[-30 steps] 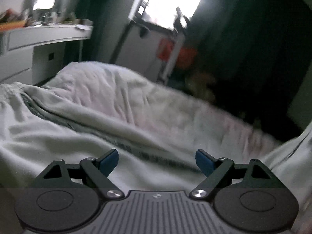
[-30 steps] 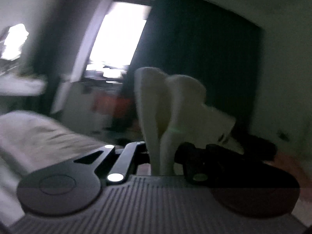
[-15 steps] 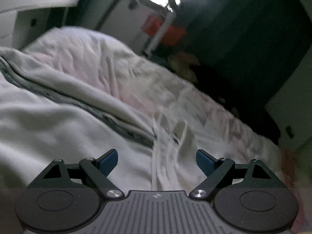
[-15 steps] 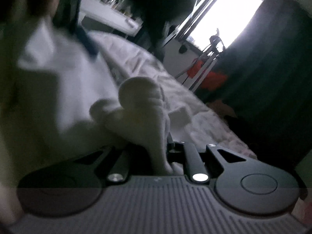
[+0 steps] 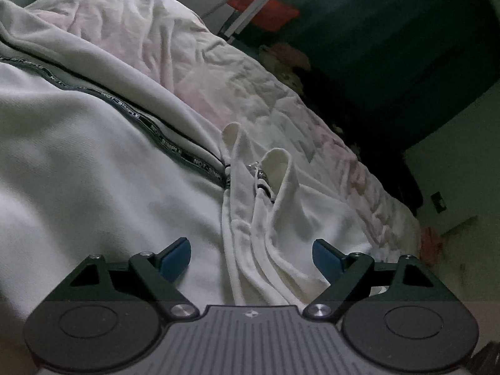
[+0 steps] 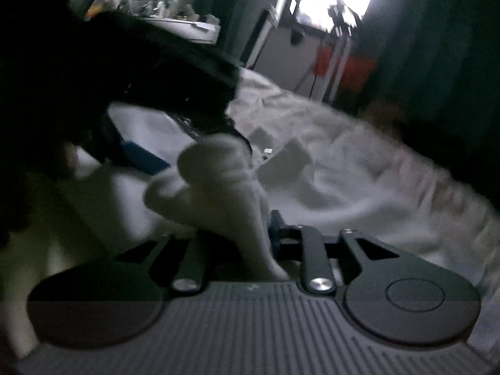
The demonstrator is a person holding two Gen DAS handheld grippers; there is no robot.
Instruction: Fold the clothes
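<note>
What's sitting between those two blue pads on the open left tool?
A bunched ridge of the white jacket, by its lettered zipper band, runs up between the left gripper jaws, untouched; left wrist view shows it.

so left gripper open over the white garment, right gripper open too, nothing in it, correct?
Not quite. The right gripper is shut on a bunched fold of the white garment, as the right wrist view shows. The left gripper is open over the garment, as you said.
</note>
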